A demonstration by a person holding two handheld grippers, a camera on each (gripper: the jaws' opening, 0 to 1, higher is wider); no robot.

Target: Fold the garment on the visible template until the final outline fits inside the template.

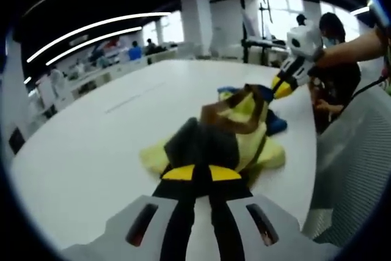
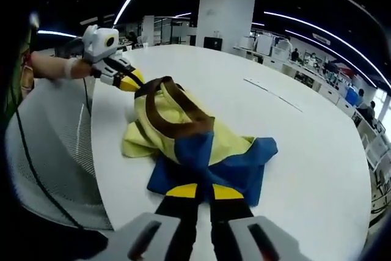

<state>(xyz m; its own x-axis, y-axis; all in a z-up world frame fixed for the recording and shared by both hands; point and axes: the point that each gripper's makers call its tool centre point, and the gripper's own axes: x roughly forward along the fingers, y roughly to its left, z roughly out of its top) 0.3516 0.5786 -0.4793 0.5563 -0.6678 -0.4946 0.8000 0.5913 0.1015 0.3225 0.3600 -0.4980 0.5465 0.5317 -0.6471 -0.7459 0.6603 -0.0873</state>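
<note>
A: Garment (image 2: pixel 195 139) sits bunched on the tabletop (image 2: pixel 305 151) between the two tongs, yellow cloth with a brown band and a blue part. In the right gripper view the right tongs (image 2: pixel 204 191) have their jaws drawn together on the blue edge, straight ahead of them.

B: And the left tongs (image 1: pixel 201 172)?

A: In the left gripper view their jaws are closed too, with a dark fold of the cloth just ahead of the tips. I judge they are pinching it, though the exact contact is hard to make out.

B: So what could go wrong?

A: Both tongs hold opposite ends of a crumpled heap. If they pull apart unevenly, the cloth may twist rather than spread, and the fold would come out skewed.

B: Anything about the edge?

A: Yes. The garment lies close to the tabletop's near edge, beside a grey mesh surface (image 2: pixel 55 151). A drag towards the person could carry a corner over the edge.

B: And the template?

A: I cannot make out any template outline under or near the cloth. Without it, judging the fit is guesswork, so the finished outline could overshoot.

B: The brown band?

A: It loops loosely on top, between the tongs, and could snag a jaw on release.
</note>
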